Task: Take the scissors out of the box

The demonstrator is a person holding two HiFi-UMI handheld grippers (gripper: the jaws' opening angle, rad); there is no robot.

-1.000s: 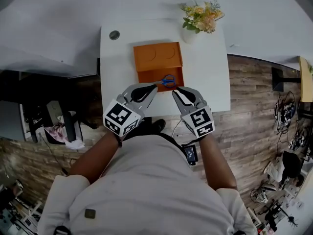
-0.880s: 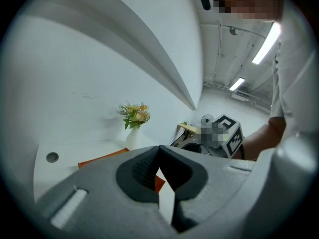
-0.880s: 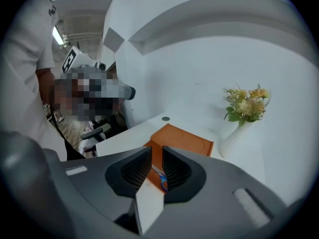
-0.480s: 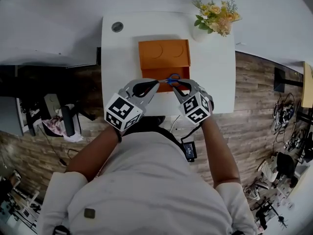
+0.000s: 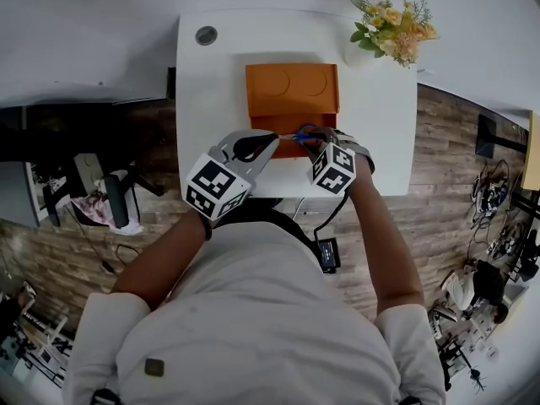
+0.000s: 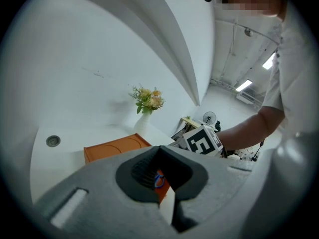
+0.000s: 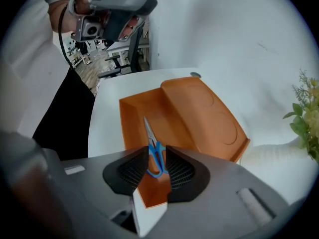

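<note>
An orange box [image 5: 291, 91] lies open on the white table [image 5: 211, 91], its lid folded back. Blue-handled scissors [image 5: 302, 132] lie in the tray's near end. My right gripper [image 5: 315, 141] points steeply down over them. In the right gripper view its jaws [image 7: 157, 151] are opening, the scissors [image 7: 151, 136] showing in the gap below, and the pads are not pressing on them. My left gripper [image 5: 272, 139] hangs at the box's near left edge, tips together, holding nothing. In the left gripper view [image 6: 159, 151] the box [image 6: 112, 147] shows beyond the jaws.
A white vase of flowers [image 5: 392, 32] stands at the table's far right corner, close to the box lid. A round cable hole [image 5: 206, 35] sits at the far left corner. The person's body is against the near table edge. Wooden floor and clutter lie to both sides.
Both grippers moved forward and down toward the box. The right one tipped steeply downward over the scissors and its jaws widened. The left one came to the box's near edge.
</note>
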